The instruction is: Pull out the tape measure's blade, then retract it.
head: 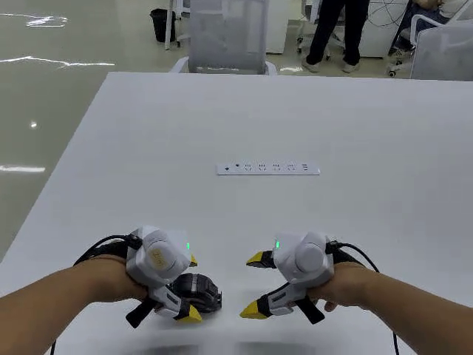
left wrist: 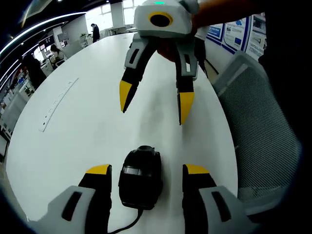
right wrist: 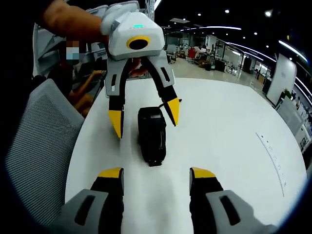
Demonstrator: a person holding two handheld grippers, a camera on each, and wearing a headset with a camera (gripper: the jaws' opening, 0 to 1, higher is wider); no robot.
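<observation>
An open-plan office. A large white meeting table [head: 148, 148] has a strip of power sockets [head: 268, 168] at its centre. Beyond its far edge, at 12 o'clock, stands a grey mesh office chair [head: 225, 33]. A black waste bin [head: 160, 24] is at 11 o'clock and a standing person [head: 336, 29] at 1 o'clock, both on a glossy pale floor [head: 52, 96]. In the right gripper view, ceiling spotlights [right wrist: 226, 10] shine above distant desks [right wrist: 195, 51]. In the left gripper view, posters [left wrist: 234, 31] line a wall.

Your tape measure [left wrist: 140, 176] is a compact black case lying on the white tabletop [left wrist: 97, 112]. It sits between the parted jaws of your left tongs [left wrist: 146, 169], clear of both, with its blade wound in. A thin black cord [left wrist: 127, 223] trails from the end nearest those tongs.
</observation>
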